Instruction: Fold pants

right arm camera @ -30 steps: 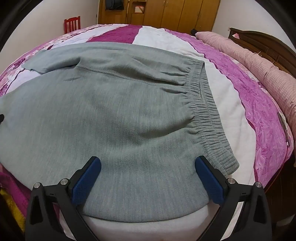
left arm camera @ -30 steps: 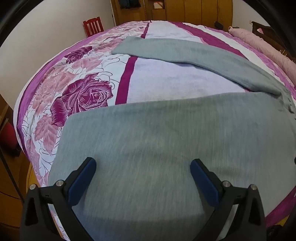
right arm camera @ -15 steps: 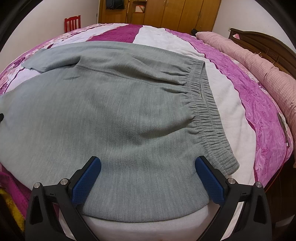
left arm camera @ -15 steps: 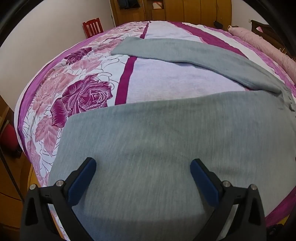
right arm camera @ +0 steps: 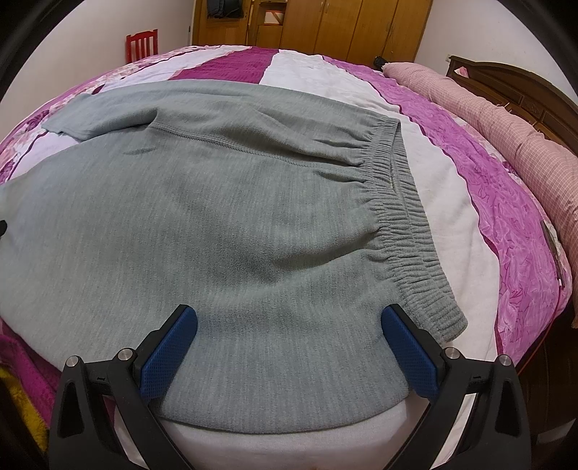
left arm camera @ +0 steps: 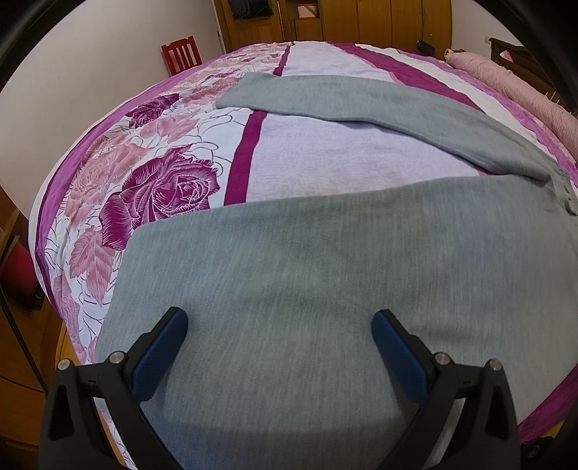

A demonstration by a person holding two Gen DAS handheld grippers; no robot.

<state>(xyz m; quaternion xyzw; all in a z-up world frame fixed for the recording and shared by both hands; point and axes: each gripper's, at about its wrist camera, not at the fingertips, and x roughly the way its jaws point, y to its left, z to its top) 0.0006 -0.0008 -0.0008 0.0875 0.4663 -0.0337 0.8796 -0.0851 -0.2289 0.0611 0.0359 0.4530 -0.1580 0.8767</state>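
Observation:
Grey sweatpants (right arm camera: 234,217) lie spread flat on the bed, legs apart in a V. In the left wrist view the near leg (left arm camera: 307,289) fills the foreground and the far leg (left arm camera: 361,105) runs across behind. The elastic waistband (right arm camera: 404,217) lies at the right in the right wrist view. My left gripper (left arm camera: 280,325) is open and empty, just above the near leg close to the bed's front edge. My right gripper (right arm camera: 289,325) is open and empty, over the hip area, its right finger (right arm camera: 408,347) beside the waistband's near end.
The bed has a pink and purple floral cover (left arm camera: 162,188) and a white stripe (right arm camera: 451,202). A rolled pink quilt (right arm camera: 487,119) lies along the dark headboard (right arm camera: 523,94). A red chair (left arm camera: 180,52) and wooden wardrobes (right arm camera: 343,25) stand behind the bed.
Both grippers have stayed open and almost still. The left view has shifted only slightly. The pants have not moved.

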